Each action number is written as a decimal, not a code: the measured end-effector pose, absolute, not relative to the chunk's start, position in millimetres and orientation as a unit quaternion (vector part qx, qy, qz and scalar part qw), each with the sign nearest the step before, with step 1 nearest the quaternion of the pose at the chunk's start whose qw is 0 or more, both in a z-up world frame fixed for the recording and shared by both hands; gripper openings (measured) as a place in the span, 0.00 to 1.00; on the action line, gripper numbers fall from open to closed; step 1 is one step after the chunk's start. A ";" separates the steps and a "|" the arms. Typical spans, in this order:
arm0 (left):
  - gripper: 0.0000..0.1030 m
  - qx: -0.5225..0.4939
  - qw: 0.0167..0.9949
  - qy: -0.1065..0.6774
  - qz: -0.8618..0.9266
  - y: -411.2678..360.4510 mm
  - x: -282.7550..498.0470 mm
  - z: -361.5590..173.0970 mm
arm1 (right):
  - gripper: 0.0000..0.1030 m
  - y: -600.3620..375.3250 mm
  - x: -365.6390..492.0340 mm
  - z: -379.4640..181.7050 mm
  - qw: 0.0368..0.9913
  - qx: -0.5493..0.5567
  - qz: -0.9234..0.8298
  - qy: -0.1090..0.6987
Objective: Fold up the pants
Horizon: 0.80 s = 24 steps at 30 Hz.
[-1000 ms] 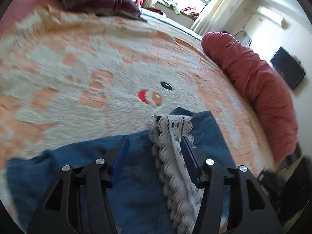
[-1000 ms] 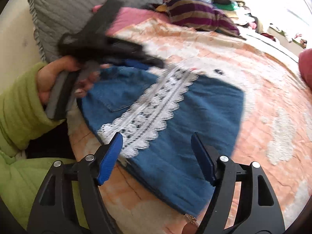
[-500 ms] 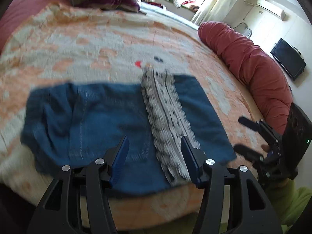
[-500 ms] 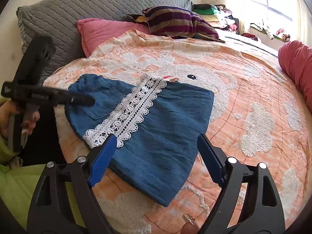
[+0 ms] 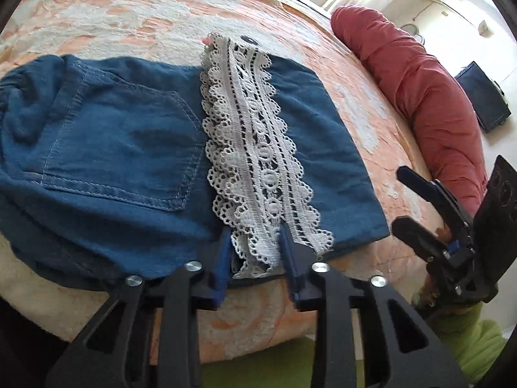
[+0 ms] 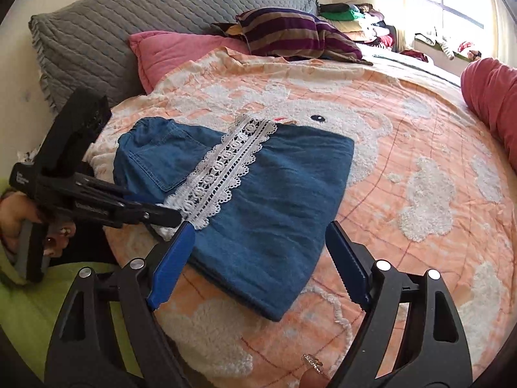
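Pants (image 5: 135, 148) between left tongs (image 5: 255, 249), near edge.

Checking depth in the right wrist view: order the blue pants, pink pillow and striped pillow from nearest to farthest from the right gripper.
From the right gripper:
1. Blue pants, just ahead, on the blanket.
2. Pink pillow, far left, by the headboard.
3. Striped pillow, farthest, behind it.

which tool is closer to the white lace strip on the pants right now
Left. The left tool straddles the lace strip's near end; the right tool hangs open off the denim's near edge.
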State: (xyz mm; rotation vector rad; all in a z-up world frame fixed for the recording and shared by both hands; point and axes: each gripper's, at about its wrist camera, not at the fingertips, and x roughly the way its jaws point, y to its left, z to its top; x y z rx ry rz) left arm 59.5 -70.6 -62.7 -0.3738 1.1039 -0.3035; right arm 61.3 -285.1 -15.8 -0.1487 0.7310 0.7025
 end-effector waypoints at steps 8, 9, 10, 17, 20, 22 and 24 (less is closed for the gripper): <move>0.15 -0.105 0.849 0.503 -0.125 -73.0 39.9 -48.3 | 0.64 -259.2 58.1 -11.1 0.860 -0.104 0.365 0.342; 0.17 -0.101 0.849 0.504 -0.124 -74.8 41.6 -48.9 | 0.63 -255.9 60.5 -15.5 0.857 -0.110 0.359 0.352; 0.18 -0.094 0.849 0.505 -0.123 -77.2 41.8 -50.1 | 0.61 -253.1 63.7 -22.0 0.854 -0.119 0.350 0.366; 0.31 -0.091 0.851 0.502 -0.122 -74.5 46.1 -47.9 | 0.59 -270.2 73.3 -58.8 0.840 -0.104 0.317 0.428; 0.32 -0.088 0.854 0.498 -0.120 -72.5 43.2 -44.9 | 0.59 -270.3 70.7 -55.8 0.841 -0.107 0.315 0.427; 0.32 -0.087 0.856 0.496 -0.119 -73.2 42.9 -43.8 | 0.59 -270.8 67.9 -51.0 0.844 -0.108 0.315 0.420; 0.32 -0.085 0.858 0.493 -0.117 -72.8 42.2 -41.3 | 0.60 -272.8 65.1 -45.5 0.848 -0.105 0.316 0.413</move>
